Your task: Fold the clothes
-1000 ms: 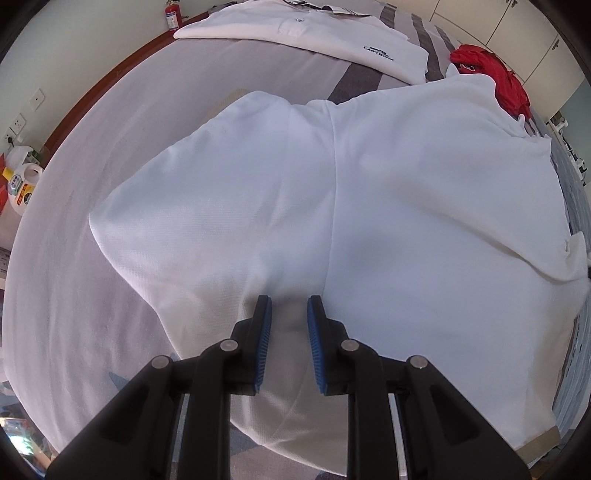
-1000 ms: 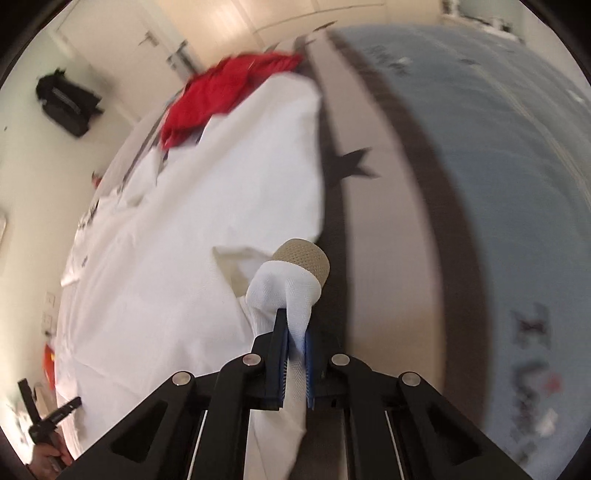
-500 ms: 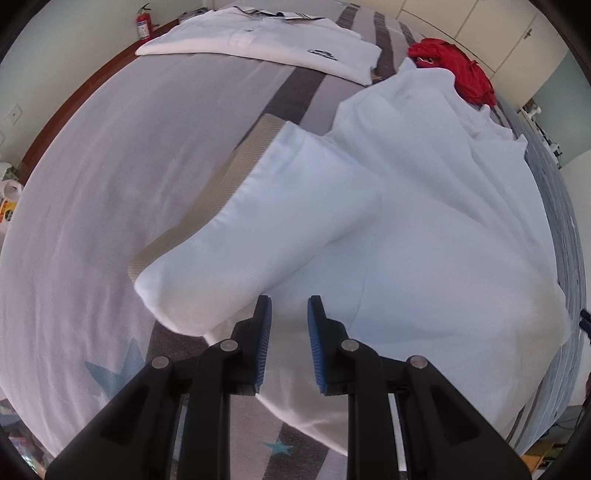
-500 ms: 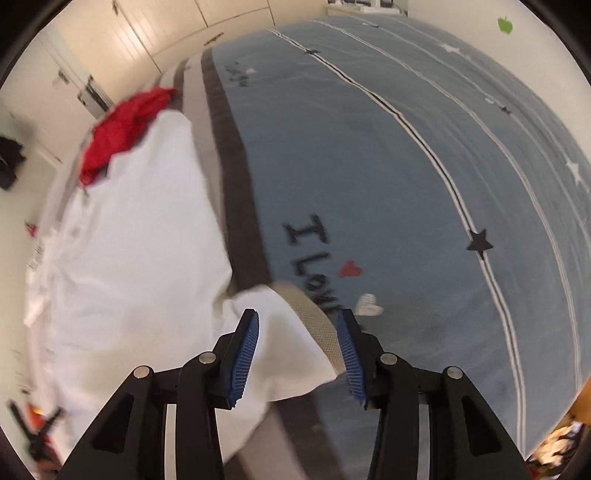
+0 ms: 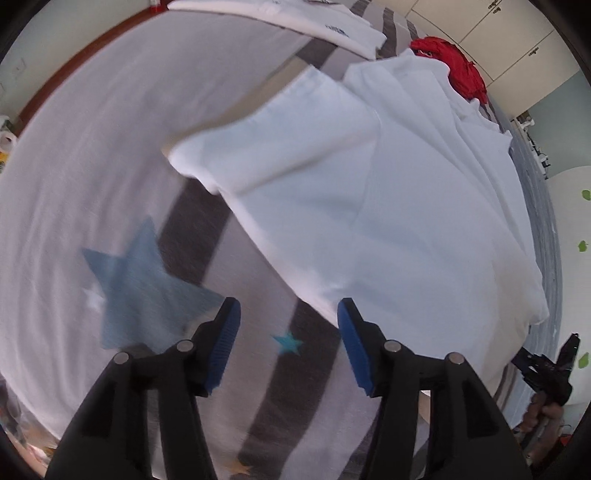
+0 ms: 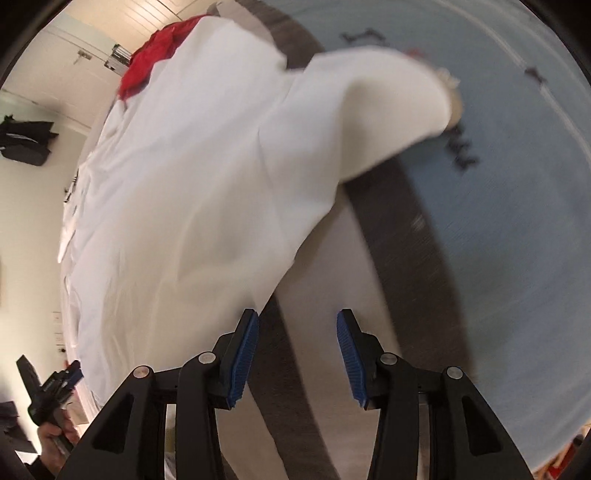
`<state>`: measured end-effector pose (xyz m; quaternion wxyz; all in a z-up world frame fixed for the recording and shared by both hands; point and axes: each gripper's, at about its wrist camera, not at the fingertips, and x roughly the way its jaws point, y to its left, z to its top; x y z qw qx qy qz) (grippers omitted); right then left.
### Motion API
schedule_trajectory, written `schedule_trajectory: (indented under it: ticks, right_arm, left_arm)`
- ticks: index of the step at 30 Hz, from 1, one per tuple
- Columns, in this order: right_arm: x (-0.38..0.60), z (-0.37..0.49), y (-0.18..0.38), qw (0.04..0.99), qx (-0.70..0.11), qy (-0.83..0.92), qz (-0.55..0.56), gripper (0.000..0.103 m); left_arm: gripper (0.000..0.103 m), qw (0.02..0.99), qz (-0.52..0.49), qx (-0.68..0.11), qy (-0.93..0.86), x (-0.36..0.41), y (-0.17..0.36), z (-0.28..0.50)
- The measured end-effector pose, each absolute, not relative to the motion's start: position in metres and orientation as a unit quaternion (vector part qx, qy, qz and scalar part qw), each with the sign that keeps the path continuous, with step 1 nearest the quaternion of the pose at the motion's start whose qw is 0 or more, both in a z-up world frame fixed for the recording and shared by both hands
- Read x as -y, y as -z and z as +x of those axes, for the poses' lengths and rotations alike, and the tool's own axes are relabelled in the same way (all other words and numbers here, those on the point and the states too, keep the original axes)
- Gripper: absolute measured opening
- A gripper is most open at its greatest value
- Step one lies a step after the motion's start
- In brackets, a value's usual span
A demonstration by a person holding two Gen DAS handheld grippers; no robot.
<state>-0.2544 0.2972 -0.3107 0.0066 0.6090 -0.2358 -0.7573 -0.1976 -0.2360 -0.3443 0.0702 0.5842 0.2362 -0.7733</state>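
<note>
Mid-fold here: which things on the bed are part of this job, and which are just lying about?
In the job:
- white shirt, spread flat, sleeves out
- left tongs, open
- right tongs, open

Lying about:
- red garment, bunched at the far end
- second white shirt, laid out
- striped bedspread

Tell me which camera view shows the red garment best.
The left wrist view: the red garment is sharp there, bunched beyond the white shirt. The right wrist view shows only a smaller, partly hidden patch behind the shirt.
</note>
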Motion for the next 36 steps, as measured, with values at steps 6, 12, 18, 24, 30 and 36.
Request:
schedule_trajectory:
  ticks: [6,12,18,24,30,36]
  right_arm:
    - [-0.301,-0.264,0.314,0.006,0.248,0.776,0.58,0.045]
    - [-0.31,-0.295,0.305,0.002,0.244,0.802,0.545,0.038]
    - [-0.319,-0.35,0.293,-0.003,0.205,0.821,0.532,0.015]
    - [-0.34,-0.389,0.288,-0.053,0.198,0.819,0.536,0.013]
    - [-0.342,-0.397,0.297,-0.03,0.194,0.815,0.545,0.019]
    - [-0.327,-0.353,0.287,-0.01,0.199,0.825,0.529,0.034]
  left_arm:
    - [0.049,0.04,0.555,-0.255,0.791,0.222,0.354,-0.217]
    - [0.015,0.023,0.517,-0.209,0.83,0.214,0.336,-0.274]
    - [0.008,0.02,0.504,-0.175,0.846,0.219,0.329,-0.346]
    - [0.017,0.047,0.535,-0.208,0.817,0.237,0.341,-0.367]
    - [0.052,0.08,0.512,-0.235,0.822,0.249,0.326,-0.323]
    - [0.058,0.079,0.499,-0.261,0.822,0.252,0.321,-0.275]
